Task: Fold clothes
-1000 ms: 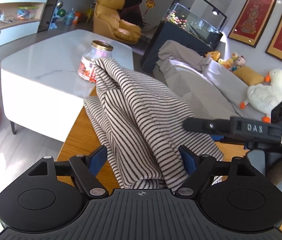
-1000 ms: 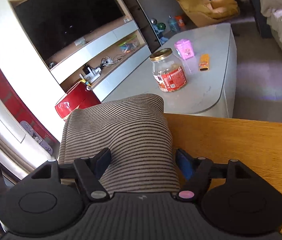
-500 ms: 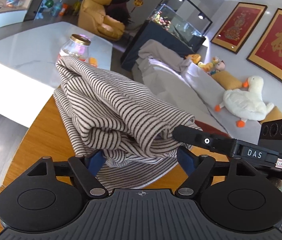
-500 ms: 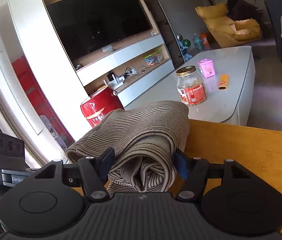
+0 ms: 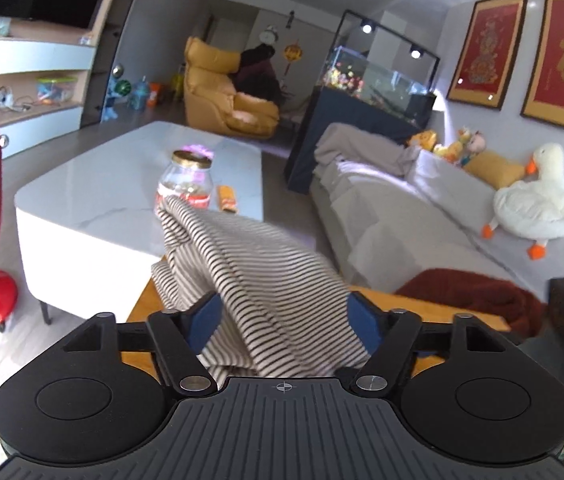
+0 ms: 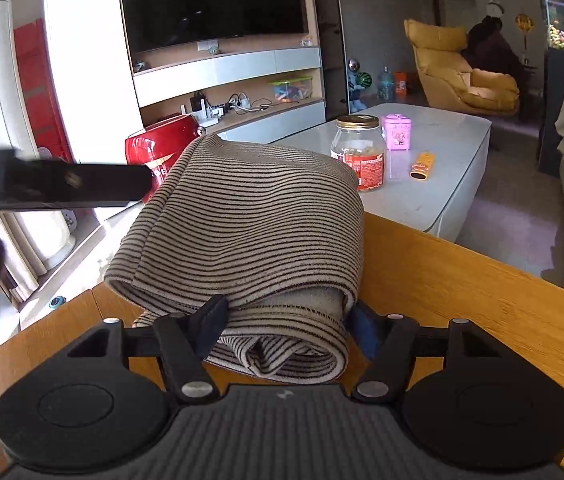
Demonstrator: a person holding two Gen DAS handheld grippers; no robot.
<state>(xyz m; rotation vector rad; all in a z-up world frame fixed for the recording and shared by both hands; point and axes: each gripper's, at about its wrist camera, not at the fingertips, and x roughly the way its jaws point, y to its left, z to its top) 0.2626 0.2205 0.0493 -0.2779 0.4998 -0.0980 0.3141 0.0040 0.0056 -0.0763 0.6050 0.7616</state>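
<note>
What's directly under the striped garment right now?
The striped garment lies folded over on the wooden table, lower layers showing at its near end. Anything beneath the fold is covered. Behind it stands a glass jar on the white coffee table.

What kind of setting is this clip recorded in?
Most likely a home living room: a large TV set in a wall unit, a grey sofa holding a plush goose, and a yellow armchair beyond the white coffee table.

The striped garment (image 5: pixel 266 280) fills the frame's centre, lying between the left gripper's (image 5: pixel 283 320) spread fingers. A glass jar (image 5: pixel 186 180) stands behind it.
</note>
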